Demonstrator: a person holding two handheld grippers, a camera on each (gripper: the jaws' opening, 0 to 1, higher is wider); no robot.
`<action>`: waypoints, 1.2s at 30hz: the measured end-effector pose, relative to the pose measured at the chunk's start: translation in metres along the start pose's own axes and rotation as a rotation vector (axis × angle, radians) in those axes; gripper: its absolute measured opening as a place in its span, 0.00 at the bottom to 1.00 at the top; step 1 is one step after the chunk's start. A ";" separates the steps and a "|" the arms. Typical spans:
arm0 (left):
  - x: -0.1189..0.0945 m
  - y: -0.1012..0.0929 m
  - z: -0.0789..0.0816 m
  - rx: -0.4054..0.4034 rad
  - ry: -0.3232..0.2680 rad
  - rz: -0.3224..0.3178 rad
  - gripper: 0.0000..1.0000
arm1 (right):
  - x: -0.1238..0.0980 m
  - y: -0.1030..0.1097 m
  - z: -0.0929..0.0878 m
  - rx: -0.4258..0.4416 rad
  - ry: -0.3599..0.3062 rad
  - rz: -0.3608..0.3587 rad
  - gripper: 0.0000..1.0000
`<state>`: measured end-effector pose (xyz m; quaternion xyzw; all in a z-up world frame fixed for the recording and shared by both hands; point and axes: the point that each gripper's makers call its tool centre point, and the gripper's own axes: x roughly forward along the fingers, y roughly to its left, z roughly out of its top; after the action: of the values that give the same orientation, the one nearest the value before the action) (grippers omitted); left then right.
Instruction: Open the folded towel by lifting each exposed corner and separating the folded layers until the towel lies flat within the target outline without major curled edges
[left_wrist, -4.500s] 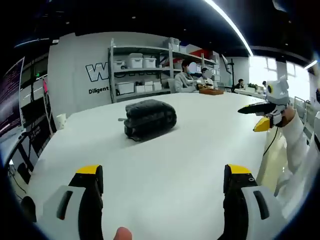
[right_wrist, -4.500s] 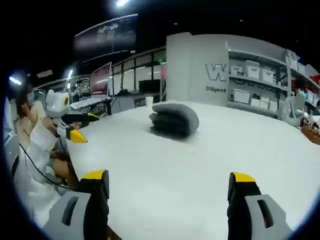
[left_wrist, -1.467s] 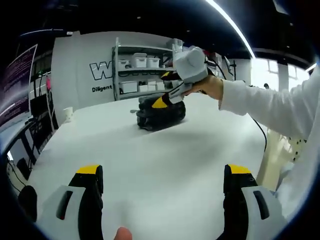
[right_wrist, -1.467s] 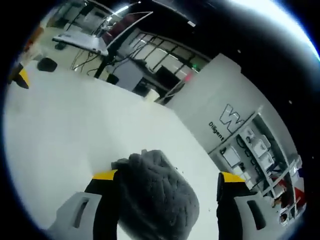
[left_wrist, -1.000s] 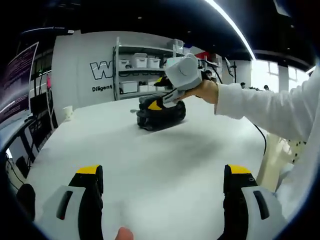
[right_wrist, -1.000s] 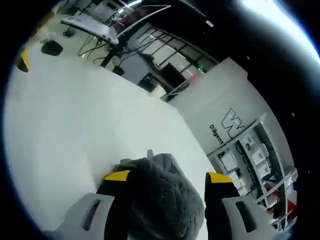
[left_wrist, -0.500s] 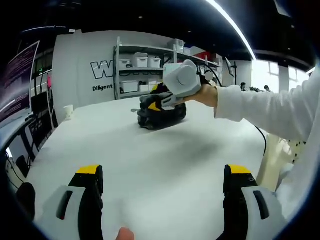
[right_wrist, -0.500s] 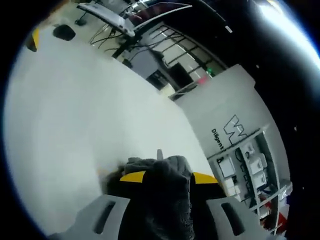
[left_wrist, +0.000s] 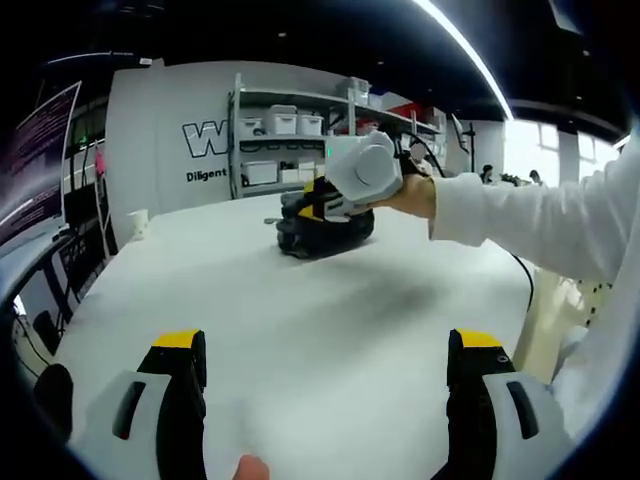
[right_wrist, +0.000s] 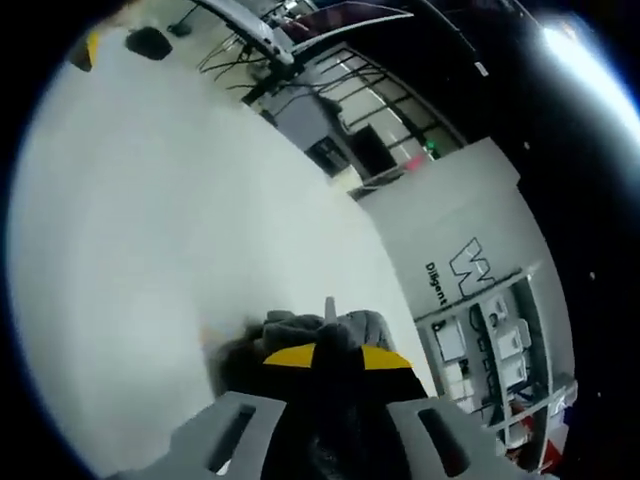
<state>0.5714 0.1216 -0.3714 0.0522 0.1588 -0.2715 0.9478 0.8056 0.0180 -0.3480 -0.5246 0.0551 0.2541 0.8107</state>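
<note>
A dark grey folded towel (left_wrist: 328, 233) lies bundled on the white table (left_wrist: 300, 330), far across from my left gripper (left_wrist: 327, 346). That gripper stands open and low over the near part of the table, with nothing between its yellow-tipped jaws. My right gripper (left_wrist: 322, 193), held by a hand in a white sleeve (left_wrist: 520, 225), comes in from the right onto the top of the towel. In the right gripper view my right gripper (right_wrist: 337, 357) is shut on the towel (right_wrist: 292, 328), its yellow tips almost touching with grey fabric pinched between them.
A shelf unit with white boxes (left_wrist: 285, 125) stands against the wall behind the table. A paper cup (left_wrist: 137, 222) sits near the table's far left edge. Desks and screens (right_wrist: 250, 25) lie beyond the table. Bare table surface (right_wrist: 150, 200) spreads around the towel.
The right gripper's jaws have drawn together on the top of the towel, from straddling it to pinching it. The left gripper has stayed still and open.
</note>
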 end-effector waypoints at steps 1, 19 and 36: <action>0.000 0.000 0.001 0.001 -0.002 0.002 1.00 | -0.001 0.000 0.000 0.003 -0.006 0.004 0.03; -0.001 -0.005 0.003 0.004 -0.007 -0.001 1.00 | -0.015 -0.030 0.001 0.636 -0.161 0.080 0.00; -0.006 -0.004 0.005 -0.001 -0.018 0.009 1.00 | -0.041 -0.080 -0.016 0.936 -0.278 0.025 0.00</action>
<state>0.5659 0.1197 -0.3649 0.0501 0.1502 -0.2675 0.9505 0.8107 -0.0366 -0.2750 -0.0641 0.0613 0.2794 0.9561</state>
